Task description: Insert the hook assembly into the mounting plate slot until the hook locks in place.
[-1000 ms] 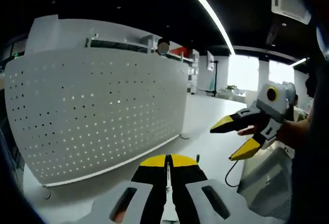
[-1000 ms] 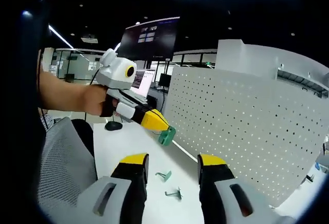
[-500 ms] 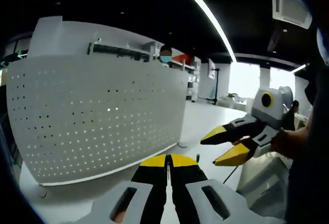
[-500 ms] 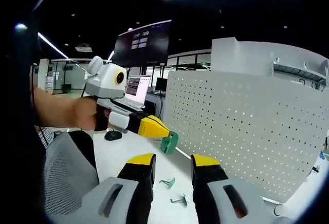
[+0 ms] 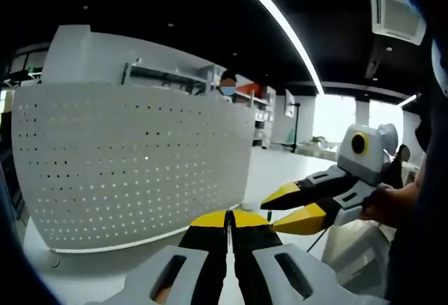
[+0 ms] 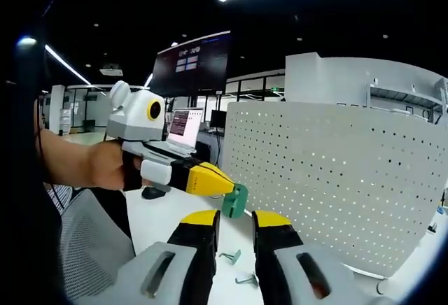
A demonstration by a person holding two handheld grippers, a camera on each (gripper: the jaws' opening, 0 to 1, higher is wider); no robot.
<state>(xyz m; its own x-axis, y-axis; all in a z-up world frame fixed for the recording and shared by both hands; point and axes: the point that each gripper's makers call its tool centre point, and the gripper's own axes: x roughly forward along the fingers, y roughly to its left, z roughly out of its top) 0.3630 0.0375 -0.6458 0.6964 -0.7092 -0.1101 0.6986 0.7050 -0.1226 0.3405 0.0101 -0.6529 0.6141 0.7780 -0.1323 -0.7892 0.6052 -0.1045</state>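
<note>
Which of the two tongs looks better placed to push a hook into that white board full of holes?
Left. The left tongs already grip a green hook right by the board. The right tongs hold nothing.

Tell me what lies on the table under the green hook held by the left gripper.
Below the green hook in the left gripper, two small green hooks lie loose on the white table, seen between the right gripper's jaws. Those jaws cover the table either side.

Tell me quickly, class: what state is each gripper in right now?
Left gripper: shut on the green hook.
Right gripper: open, fingers narrowly apart, holding nothing.
</note>
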